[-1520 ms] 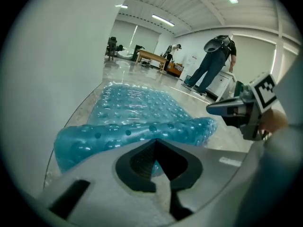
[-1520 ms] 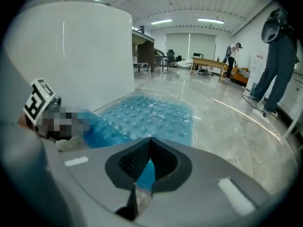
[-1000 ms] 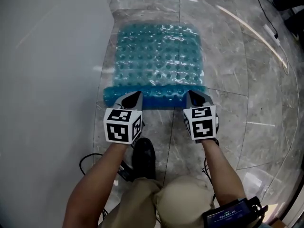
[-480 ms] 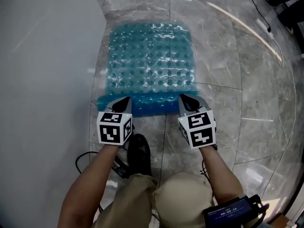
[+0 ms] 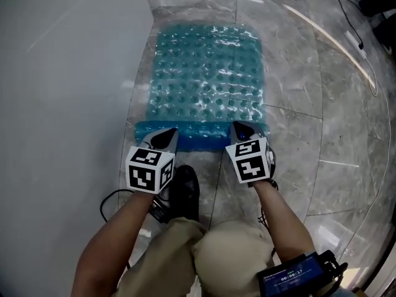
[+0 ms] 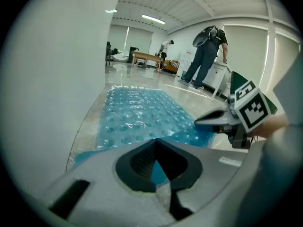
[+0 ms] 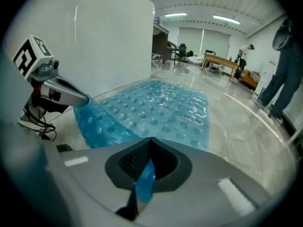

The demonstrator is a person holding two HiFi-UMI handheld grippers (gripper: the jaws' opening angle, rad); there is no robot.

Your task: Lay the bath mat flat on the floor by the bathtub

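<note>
left: tub wall [image 5: 62, 73] blocks | right: floor [image 5: 297, 85] open | behind: shoe [image 5: 185, 193]

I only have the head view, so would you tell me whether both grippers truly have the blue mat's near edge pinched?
Observer: Yes for the left gripper: it is shut, with blue mat showing between its fingers.
Operator: And the right?
Observer: The right gripper is shut on a thin blue fold of that edge.
Operator: Is the edge down yet?
Observer: No, it curls up off the floor by the left gripper.
</note>
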